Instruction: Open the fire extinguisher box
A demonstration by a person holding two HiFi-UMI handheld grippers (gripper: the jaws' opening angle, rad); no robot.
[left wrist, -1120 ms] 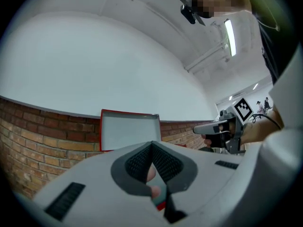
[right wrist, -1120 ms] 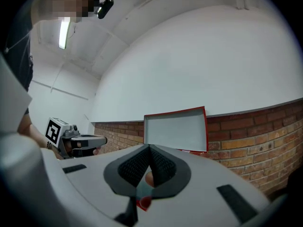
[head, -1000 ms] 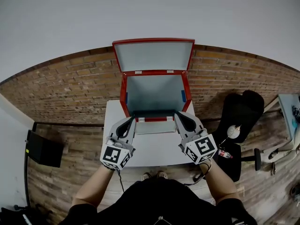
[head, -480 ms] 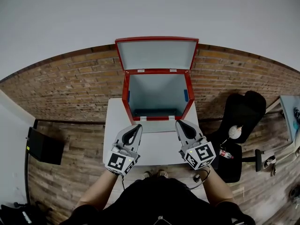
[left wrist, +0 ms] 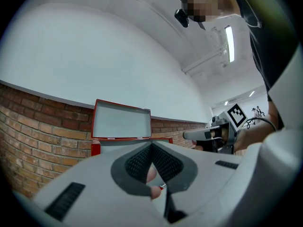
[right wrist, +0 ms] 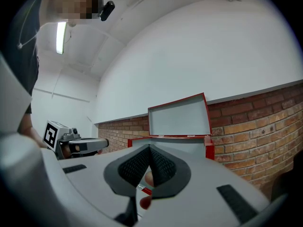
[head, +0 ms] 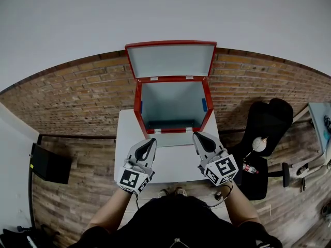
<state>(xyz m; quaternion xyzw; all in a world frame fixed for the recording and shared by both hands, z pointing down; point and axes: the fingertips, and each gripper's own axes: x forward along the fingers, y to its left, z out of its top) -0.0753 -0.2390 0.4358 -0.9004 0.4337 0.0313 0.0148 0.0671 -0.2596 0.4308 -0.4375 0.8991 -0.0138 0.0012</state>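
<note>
Before the box [head: 170, 105], left hand-held gripper [head: 152, 141] and right hand-held gripper [head: 197, 136] point level.

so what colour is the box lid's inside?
Pale grey, with a red rim, on the open lid; the head view shows it best.

**My right claw, shut, facing the open box**

My right claw [right wrist: 150, 148] fills the lower frame, its ribbed pads meeting at the tips with nothing gripped between them. In the gap under the tips sit a pinkish blob and a red sliver that I cannot identify. Past the tips stands the red box [right wrist: 208, 149], its lid [right wrist: 180, 116] raised upright and showing a pale grey inner face. Behind it runs a brick wall [right wrist: 255, 122], with white wall [right wrist: 189, 56] above. At the left my left claw [right wrist: 105, 142] points level toward the middle, its marker cube [right wrist: 53, 134] facing me. A strip light [right wrist: 61, 37] glows on the ceiling at upper left.
</note>
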